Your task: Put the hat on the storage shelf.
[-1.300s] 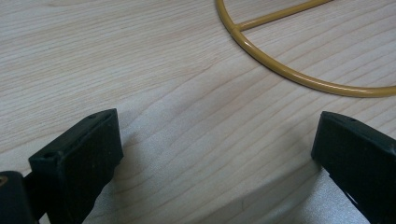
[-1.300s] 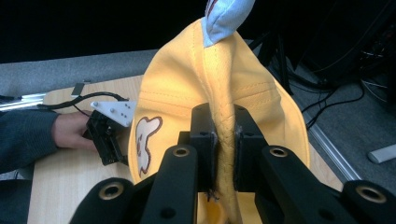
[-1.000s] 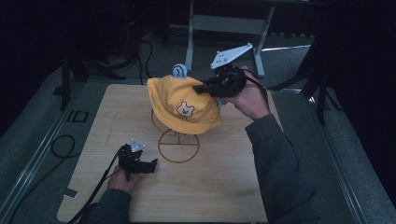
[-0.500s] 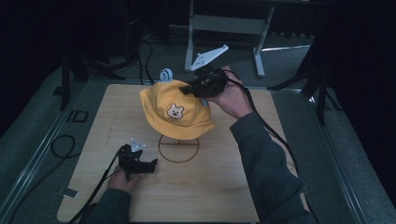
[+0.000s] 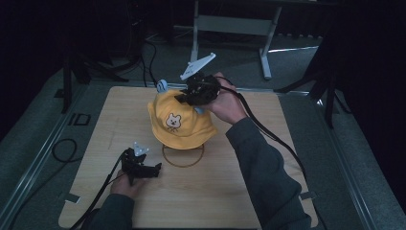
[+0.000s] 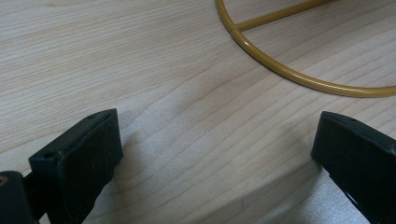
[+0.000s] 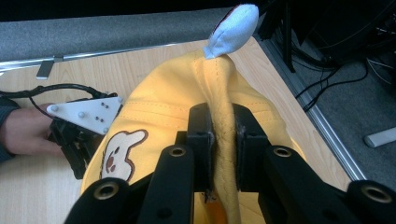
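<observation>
Yellow bear-face hat (image 5: 179, 123) hangs over the gold wire stand (image 5: 183, 155) at table centre, pinched by its crown fold in the right gripper (image 5: 187, 98) for placing; the left gripper (image 5: 158, 168), jaws wide and empty, rests near-left on the wooden table (image 5: 239, 191).

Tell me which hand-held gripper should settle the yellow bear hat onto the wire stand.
Right. The right hand-held gripper is already shut on a fold of the yellow fabric bucket hat with a bear patch, above the gold wire stand. The left hand-held gripper rests open on the wooden table.
</observation>
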A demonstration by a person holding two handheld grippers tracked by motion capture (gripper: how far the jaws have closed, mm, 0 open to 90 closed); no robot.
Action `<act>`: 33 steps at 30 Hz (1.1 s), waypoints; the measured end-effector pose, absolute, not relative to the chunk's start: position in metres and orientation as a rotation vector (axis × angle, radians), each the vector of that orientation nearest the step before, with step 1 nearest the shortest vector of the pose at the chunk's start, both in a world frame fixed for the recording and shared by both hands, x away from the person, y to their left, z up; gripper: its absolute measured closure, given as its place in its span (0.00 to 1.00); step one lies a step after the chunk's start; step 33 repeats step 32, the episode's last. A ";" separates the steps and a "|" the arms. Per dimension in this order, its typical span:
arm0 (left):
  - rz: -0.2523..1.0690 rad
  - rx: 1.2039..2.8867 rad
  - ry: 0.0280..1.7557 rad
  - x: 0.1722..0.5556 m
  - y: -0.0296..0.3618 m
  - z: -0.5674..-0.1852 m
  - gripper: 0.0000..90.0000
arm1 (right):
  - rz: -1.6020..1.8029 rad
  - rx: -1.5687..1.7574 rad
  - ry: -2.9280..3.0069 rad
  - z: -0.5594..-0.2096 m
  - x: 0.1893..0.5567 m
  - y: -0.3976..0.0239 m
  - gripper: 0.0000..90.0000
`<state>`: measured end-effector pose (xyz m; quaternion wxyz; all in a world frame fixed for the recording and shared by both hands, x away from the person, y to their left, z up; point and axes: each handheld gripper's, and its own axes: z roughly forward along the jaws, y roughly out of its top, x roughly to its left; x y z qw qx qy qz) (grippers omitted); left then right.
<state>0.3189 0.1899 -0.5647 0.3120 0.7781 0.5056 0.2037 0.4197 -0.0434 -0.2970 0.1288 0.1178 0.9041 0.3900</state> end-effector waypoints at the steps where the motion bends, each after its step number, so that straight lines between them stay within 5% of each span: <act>1: 0.538 2.053 1.334 0.319 0.190 -0.565 0.02 | 1.135 0.349 2.626 -0.297 0.420 -0.044 0.88; 11: 0.538 2.053 1.334 0.319 0.190 -0.565 0.02 | 1.094 0.361 2.595 -0.302 0.419 -0.038 0.80; 20: 0.538 2.051 1.334 0.319 0.190 -0.565 0.02 | 1.089 0.501 2.495 -0.297 0.416 -0.044 0.31; 33: 0.539 2.046 1.337 0.319 0.189 -0.565 0.02 | 1.113 0.546 2.449 -0.281 0.409 -0.061 0.23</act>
